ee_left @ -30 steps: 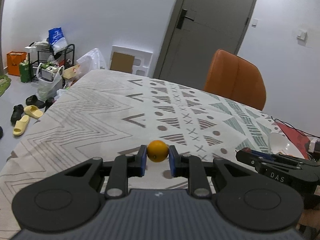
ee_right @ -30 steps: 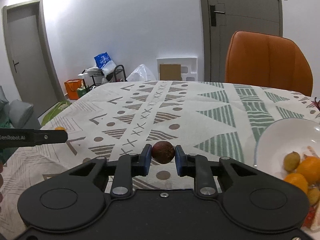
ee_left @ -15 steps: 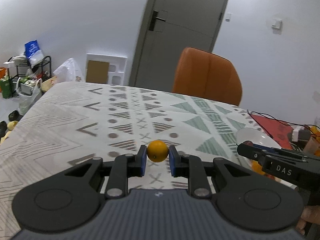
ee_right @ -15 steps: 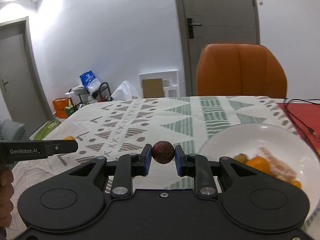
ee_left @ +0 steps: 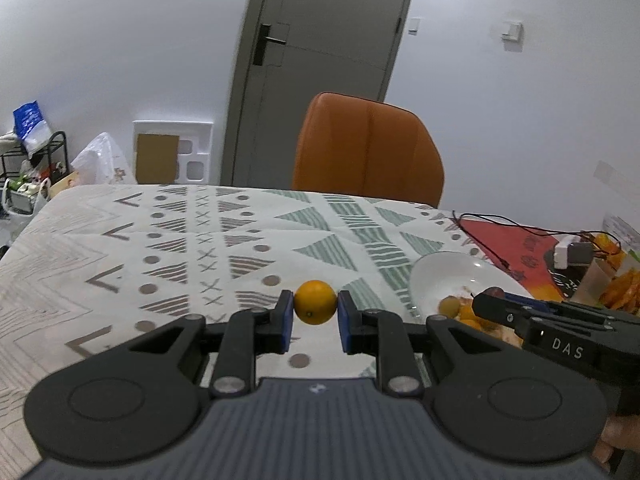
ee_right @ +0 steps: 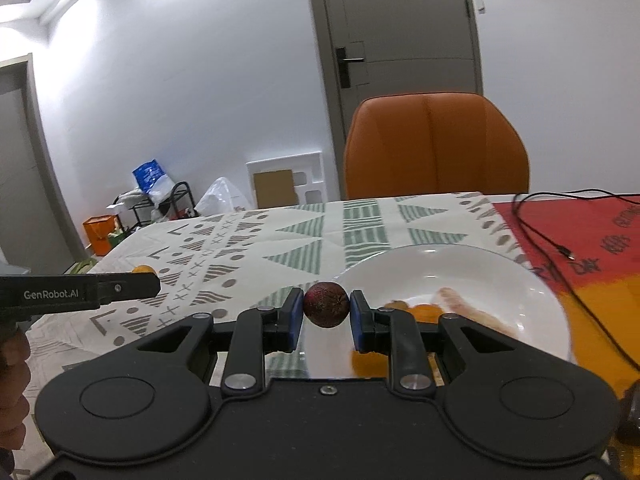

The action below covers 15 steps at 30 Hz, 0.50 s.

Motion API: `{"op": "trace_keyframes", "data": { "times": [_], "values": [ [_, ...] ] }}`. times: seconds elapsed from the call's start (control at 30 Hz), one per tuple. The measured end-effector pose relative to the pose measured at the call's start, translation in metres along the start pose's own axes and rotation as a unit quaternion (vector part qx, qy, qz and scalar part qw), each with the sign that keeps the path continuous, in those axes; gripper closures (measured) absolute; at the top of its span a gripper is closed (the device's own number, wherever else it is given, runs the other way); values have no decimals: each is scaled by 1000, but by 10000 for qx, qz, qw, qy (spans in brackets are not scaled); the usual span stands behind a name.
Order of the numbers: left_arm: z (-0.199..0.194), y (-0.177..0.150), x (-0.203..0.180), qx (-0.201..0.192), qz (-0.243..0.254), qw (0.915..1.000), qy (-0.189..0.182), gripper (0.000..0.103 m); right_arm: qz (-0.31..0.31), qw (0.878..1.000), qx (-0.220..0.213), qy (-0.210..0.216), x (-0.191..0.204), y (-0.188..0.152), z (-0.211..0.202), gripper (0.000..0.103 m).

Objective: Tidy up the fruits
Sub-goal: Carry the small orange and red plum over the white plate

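An orange [ee_left: 315,307] is gripped by the left gripper [ee_left: 314,314] and a dark fruit [ee_right: 325,309] by the right gripper [ee_right: 325,314], ready to be lowered into the white bowl [ee_right: 472,268].

Glossy white bowl [ee_right: 460,264]; matt patterned cloth [ee_left: 200,240]; chair [ee_right: 436,144] perhaps smooth leather; rough-skinned dark fruit [ee_right: 325,305].
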<state>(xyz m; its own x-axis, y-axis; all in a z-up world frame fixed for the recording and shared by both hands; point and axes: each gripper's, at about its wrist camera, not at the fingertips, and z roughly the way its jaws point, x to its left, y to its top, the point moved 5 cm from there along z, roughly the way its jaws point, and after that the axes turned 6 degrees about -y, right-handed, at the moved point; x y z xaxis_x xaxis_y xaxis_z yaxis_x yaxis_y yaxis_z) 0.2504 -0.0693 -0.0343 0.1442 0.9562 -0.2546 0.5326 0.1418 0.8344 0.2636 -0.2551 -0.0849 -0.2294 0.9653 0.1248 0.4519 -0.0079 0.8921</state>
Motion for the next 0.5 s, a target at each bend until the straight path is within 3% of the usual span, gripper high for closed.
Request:
{"op": "trace_keyframes", "data": {
  "times": [0.5],
  "values": [
    [36, 3, -56, 88, 412, 9986, -324, 82, 181, 9990, -39, -395, -49, -2, -7, 80]
  ]
}}
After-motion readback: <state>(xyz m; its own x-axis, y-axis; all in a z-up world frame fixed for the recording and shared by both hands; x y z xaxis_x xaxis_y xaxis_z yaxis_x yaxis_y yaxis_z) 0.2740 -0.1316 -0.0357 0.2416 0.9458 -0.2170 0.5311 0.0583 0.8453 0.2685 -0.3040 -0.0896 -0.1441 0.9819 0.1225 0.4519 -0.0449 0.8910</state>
